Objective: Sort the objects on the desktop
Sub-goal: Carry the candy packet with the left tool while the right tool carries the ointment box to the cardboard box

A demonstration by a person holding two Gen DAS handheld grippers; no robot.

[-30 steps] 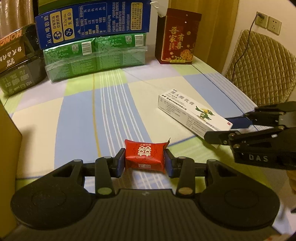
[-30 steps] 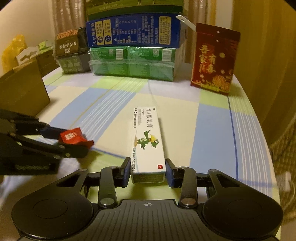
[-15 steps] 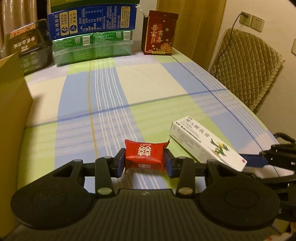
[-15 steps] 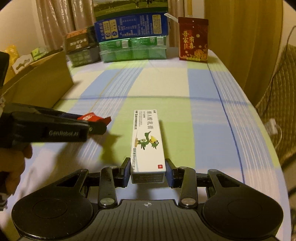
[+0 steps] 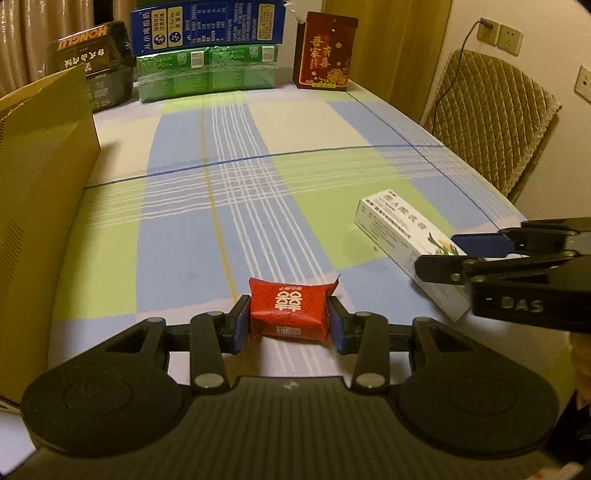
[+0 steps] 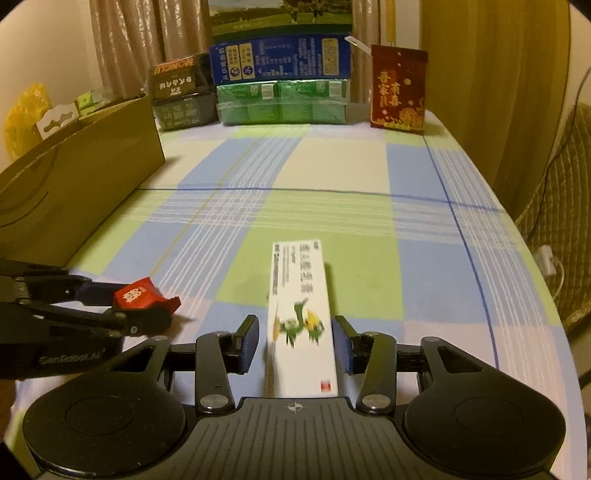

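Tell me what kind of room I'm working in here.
Most likely a home dining room: a table under a plaid tablecloth, a quilted chair beside it, curtains behind, and stacked milk cartons at the far edge.

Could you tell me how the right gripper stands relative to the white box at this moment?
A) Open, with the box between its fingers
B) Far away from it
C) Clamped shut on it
A: in the right wrist view the right gripper has gaps between both blue pads and the white box, which looks motion-blurred.
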